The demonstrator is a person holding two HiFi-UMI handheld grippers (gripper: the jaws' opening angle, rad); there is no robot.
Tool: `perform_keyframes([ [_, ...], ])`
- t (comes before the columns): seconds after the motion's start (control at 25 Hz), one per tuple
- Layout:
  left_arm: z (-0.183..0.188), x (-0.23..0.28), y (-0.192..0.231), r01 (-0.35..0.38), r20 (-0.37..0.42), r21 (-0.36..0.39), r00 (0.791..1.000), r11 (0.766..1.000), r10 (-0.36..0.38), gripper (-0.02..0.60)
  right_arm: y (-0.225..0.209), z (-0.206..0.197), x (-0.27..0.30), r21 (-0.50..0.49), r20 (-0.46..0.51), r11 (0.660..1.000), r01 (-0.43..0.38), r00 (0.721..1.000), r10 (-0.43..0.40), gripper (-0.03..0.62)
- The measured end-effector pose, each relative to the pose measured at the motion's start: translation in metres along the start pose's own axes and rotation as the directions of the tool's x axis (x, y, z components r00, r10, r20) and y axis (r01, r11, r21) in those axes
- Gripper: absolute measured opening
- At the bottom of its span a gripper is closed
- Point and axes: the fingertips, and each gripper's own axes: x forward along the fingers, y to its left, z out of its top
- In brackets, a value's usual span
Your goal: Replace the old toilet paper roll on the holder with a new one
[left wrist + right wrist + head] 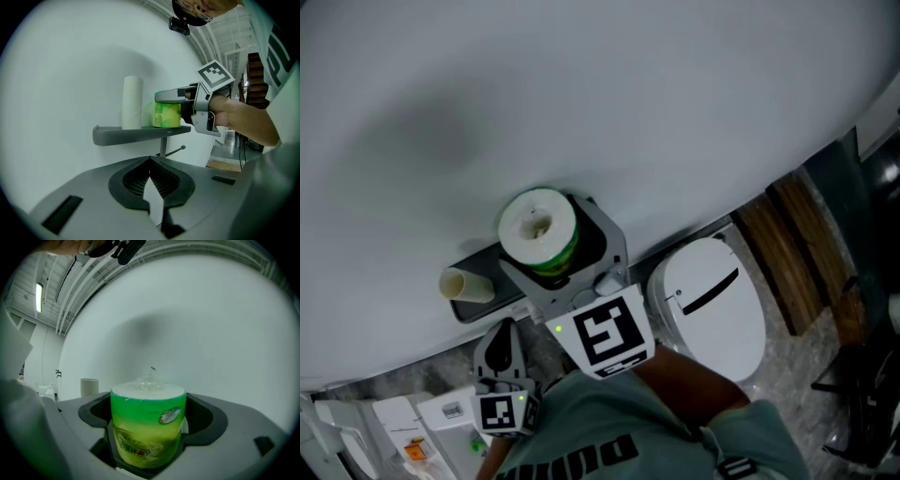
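A new toilet paper roll [539, 230] in a green wrapper stands upright on the dark wall shelf [478, 307]. My right gripper [547, 214] is open around it, one jaw on each side, with gaps showing beside the roll [147, 423] in the right gripper view. An empty cardboard tube [466, 285] stands on the same shelf, left of the roll. In the left gripper view the tube [132, 103] and the roll [167, 115] stand side by side, above the bare holder bar [173, 150]. My left gripper [500, 343] hangs lower and nearer to me, shut and holding nothing.
A plain white wall fills the upper part of the head view. A white toilet [712, 305] stands to the right of the shelf, with a wooden strip [787, 248] beyond it. White packets and boxes [403, 422] lie at the lower left.
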Motion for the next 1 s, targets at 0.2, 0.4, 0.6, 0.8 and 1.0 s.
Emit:
perform_keyframes([
  [0.2,-0.003,0.002,-0.001,0.01,-0.001,-0.001,1.0,1.0,-0.01,0.003,-0.004,0.001,-0.002,0.009,0.014,1.0,0.012,1.0,-0.012,0.457],
  [0.4,-0.009,0.004,-0.001,0.032,-0.003,-0.005,0.999,0.999,-0.032,0.003,-0.013,0.011,-0.01,0.113,0.089,0.993,0.039,0.995,-0.049,0.453],
  [0.6,-0.004,0.018,-0.021,0.077,0.003,0.004,0.997,0.997,-0.077,0.003,-0.051,0.015,-0.037,0.229,0.121,0.97,0.08,0.986,-0.11,0.451],
  [0.8,-0.001,0.027,-0.039,0.112,0.003,0.021,0.994,0.993,-0.112,0.003,-0.096,0.006,-0.07,0.339,0.135,0.928,0.151,0.969,-0.207,0.453],
  [1.0,-0.001,0.032,-0.05,0.113,-0.009,0.024,0.994,0.993,-0.112,0.003,-0.134,-0.008,-0.1,0.437,0.132,0.872,0.219,0.944,-0.304,0.451],
])
